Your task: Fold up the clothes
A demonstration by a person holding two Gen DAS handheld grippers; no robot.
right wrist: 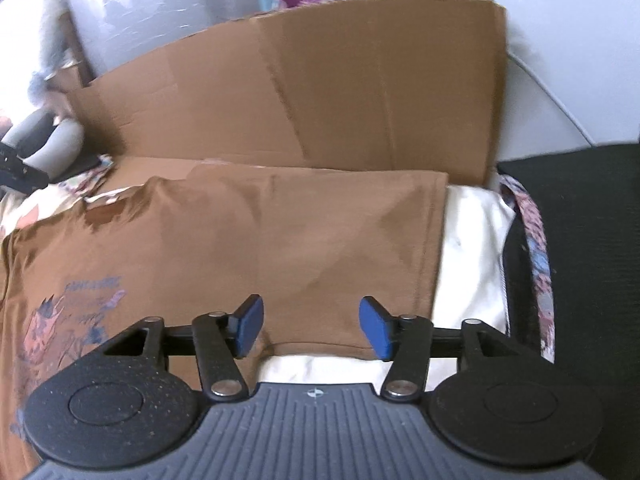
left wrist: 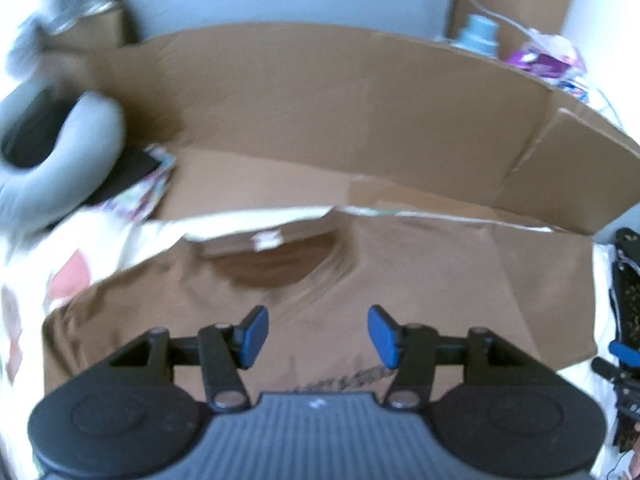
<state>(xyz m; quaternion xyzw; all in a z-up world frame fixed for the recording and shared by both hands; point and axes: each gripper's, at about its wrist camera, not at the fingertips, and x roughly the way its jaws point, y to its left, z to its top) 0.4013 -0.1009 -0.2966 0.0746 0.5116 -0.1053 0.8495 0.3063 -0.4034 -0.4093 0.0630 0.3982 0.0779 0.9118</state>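
A brown T-shirt lies spread flat on a white sheet, its neckline toward the cardboard and a printed graphic on its chest. It also shows in the right wrist view, with the graphic at the left. My left gripper is open and empty, hovering over the chest below the collar. My right gripper is open and empty, just above the shirt's near edge, close to its right corner. The other gripper shows at the right edge of the left wrist view.
A flattened cardboard box stands behind the shirt like a wall; it also shows in the right wrist view. A grey neck pillow lies at the left. White bedding and a patterned strap lie right of the shirt.
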